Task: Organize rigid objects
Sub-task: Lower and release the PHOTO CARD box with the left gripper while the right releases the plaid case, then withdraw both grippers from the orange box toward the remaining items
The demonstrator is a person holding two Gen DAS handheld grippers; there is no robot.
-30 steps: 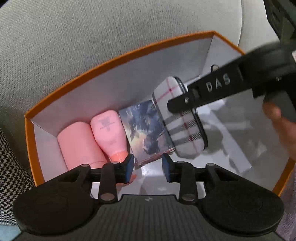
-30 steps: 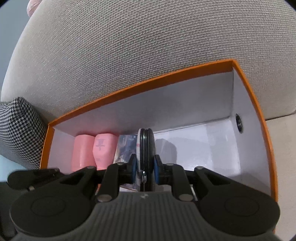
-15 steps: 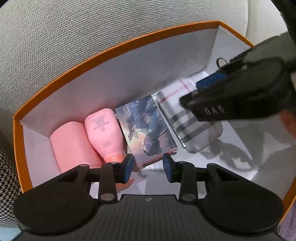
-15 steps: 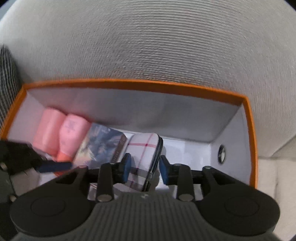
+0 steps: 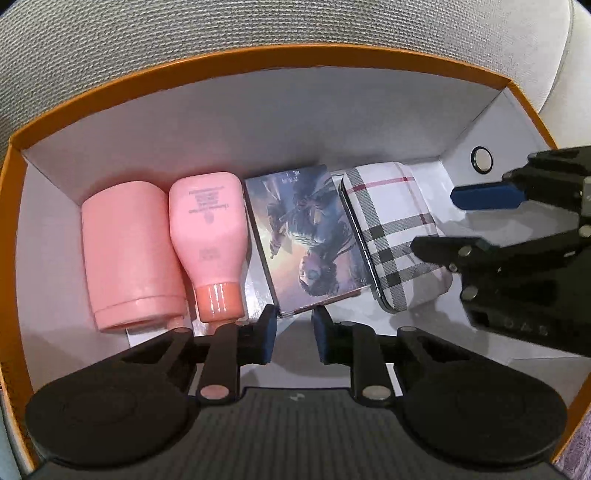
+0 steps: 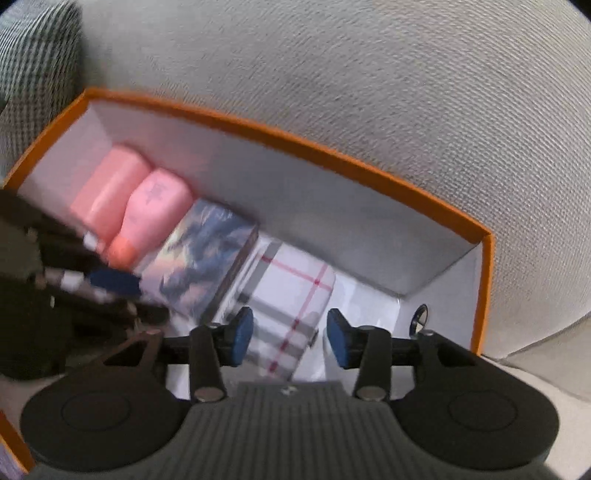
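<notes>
An orange box (image 5: 258, 61) with a white inside holds a row of things lying flat: a pink cylinder (image 5: 133, 254), a pink bottle (image 5: 208, 236), a picture-printed box (image 5: 310, 240) and a plaid case (image 5: 391, 236). My left gripper (image 5: 293, 334) hovers at the near end of the picture box. Its jaws are closing, with a narrow gap and nothing between them. My right gripper (image 6: 291, 339) hangs over the plaid case (image 6: 291, 295). Its jaws are opening, and the pads stand clear of the case. The left wrist view shows the right gripper (image 5: 454, 221) at the right.
The box (image 6: 332, 155) rests against a grey woven cushion (image 5: 184, 33). Houndstooth fabric (image 6: 33, 74) lies to the far left. A round metal eyelet (image 5: 482, 159) sits in the box's right wall. Bare white floor shows right of the plaid case.
My right gripper rolled, laid the plaid case flat beside the picture box and let go of it. My left gripper sank closer to the box, and its jaws narrowed.
</notes>
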